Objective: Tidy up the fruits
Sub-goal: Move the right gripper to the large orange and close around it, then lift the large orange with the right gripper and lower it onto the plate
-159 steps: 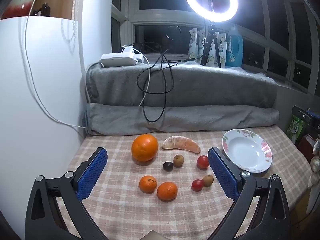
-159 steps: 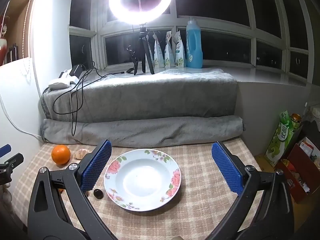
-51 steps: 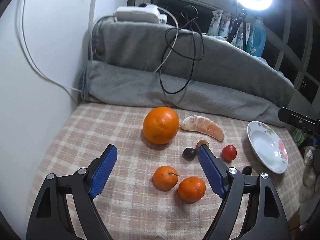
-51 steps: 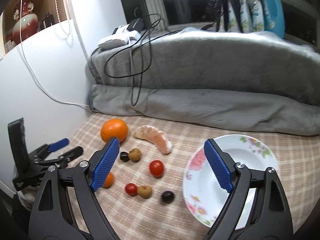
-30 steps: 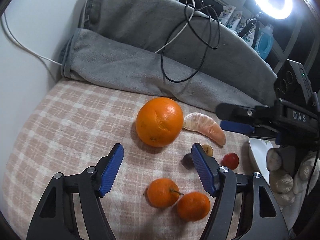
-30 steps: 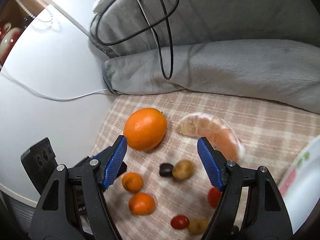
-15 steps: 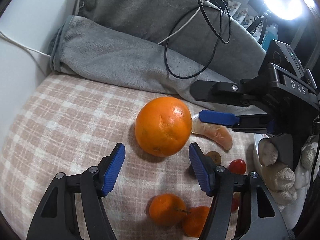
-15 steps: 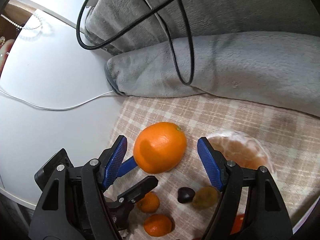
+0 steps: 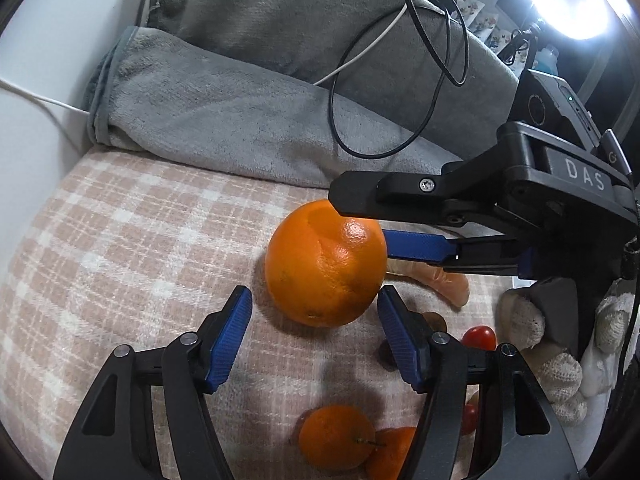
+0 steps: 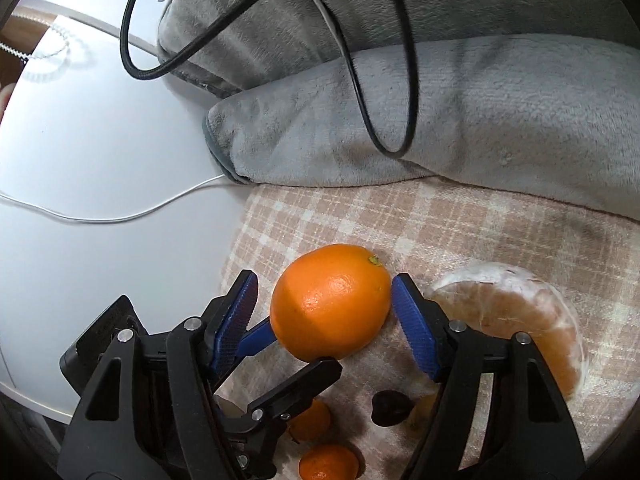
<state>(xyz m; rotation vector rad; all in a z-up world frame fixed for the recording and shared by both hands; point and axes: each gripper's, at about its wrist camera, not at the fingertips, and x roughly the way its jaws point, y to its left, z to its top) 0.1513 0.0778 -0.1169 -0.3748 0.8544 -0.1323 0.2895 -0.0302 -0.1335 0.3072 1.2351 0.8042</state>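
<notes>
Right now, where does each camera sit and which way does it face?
Left wrist: on the left hand-held gripper, looking down at the big orange; the right hand-held gripper and a gloved hand come in from the right.
Right wrist: on the right hand-held gripper, jaws closing around that orange without touching; the left hand-held gripper shows lower left.
Shared: orange, peeled segment, plaid cloth.

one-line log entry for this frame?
phase: reach | target: big orange | left tongs: open, short of it | right tongs: closing, astride it, no grip | plaid cloth

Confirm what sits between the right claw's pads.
The large orange, per the right wrist view. The right claw is closing around it; a gap shows at its left-hand pad.
</notes>
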